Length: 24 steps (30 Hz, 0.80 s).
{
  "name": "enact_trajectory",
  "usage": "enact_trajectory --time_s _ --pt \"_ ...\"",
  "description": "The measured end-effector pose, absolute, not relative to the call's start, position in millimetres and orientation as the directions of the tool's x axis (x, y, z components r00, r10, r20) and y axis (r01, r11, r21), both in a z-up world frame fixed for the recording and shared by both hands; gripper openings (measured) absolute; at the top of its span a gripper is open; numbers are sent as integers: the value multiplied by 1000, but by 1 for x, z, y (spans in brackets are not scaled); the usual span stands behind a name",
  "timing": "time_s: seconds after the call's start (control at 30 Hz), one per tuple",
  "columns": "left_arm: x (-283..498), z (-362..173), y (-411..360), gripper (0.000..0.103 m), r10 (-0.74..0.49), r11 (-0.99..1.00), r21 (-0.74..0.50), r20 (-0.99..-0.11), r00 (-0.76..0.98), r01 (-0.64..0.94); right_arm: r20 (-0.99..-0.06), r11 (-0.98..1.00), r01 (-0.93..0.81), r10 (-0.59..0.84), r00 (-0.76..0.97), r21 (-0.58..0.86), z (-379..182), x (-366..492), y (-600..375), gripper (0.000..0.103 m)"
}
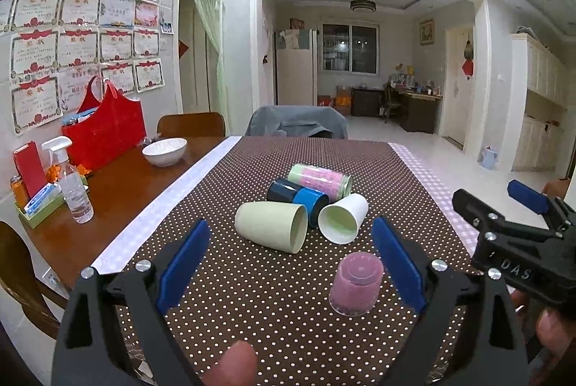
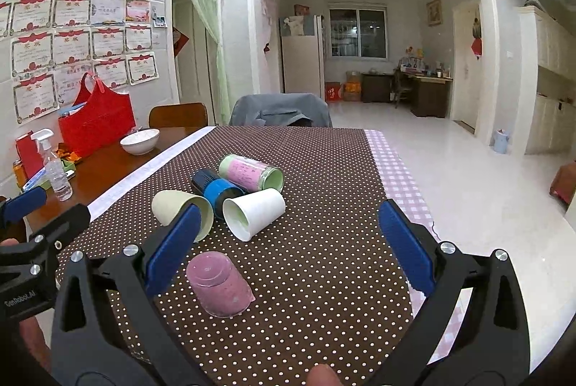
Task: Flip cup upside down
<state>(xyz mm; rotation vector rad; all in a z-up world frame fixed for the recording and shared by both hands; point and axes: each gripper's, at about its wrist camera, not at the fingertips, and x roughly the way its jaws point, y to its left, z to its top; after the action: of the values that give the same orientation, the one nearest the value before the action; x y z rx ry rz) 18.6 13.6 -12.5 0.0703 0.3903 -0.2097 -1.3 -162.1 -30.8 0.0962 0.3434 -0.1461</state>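
Note:
A pink cup (image 1: pixel 355 283) stands upside down on the brown dotted tablecloth (image 1: pixel 273 314), near the front; it also shows in the right wrist view (image 2: pixel 219 285). Behind it lie several cups on their sides: a pale green cup (image 1: pixel 271 226), a blue and black cup (image 1: pixel 297 200), a white paper cup (image 1: pixel 342 218) and a pink and green tumbler (image 1: pixel 320 179). My left gripper (image 1: pixel 291 263) is open and empty, above the cloth, with the pink cup by its right finger. My right gripper (image 2: pixel 288 252) is open and empty, with the pink cup by its left finger.
On the bare wooden table (image 1: pixel 118 184) at the left stand a white bowl (image 1: pixel 165 151), a spray bottle (image 1: pixel 72 184) and a red bag (image 1: pixel 104 126). A chair with a grey jacket (image 1: pixel 298 123) stands at the far end. The table's right edge drops to the floor.

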Motion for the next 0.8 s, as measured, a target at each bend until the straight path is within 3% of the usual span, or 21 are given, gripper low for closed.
enact_trajectory --time_s 0.4,0.8 --pt "5 -4 17 90 -160 982 39 -329 931 182 -294 989 136 -116 949 49 -21 -11 -149 97" --pt "10 -8 23 90 -159 984 18 -337 928 175 -310 991 124 -101 945 55 -25 -7 -145 97"
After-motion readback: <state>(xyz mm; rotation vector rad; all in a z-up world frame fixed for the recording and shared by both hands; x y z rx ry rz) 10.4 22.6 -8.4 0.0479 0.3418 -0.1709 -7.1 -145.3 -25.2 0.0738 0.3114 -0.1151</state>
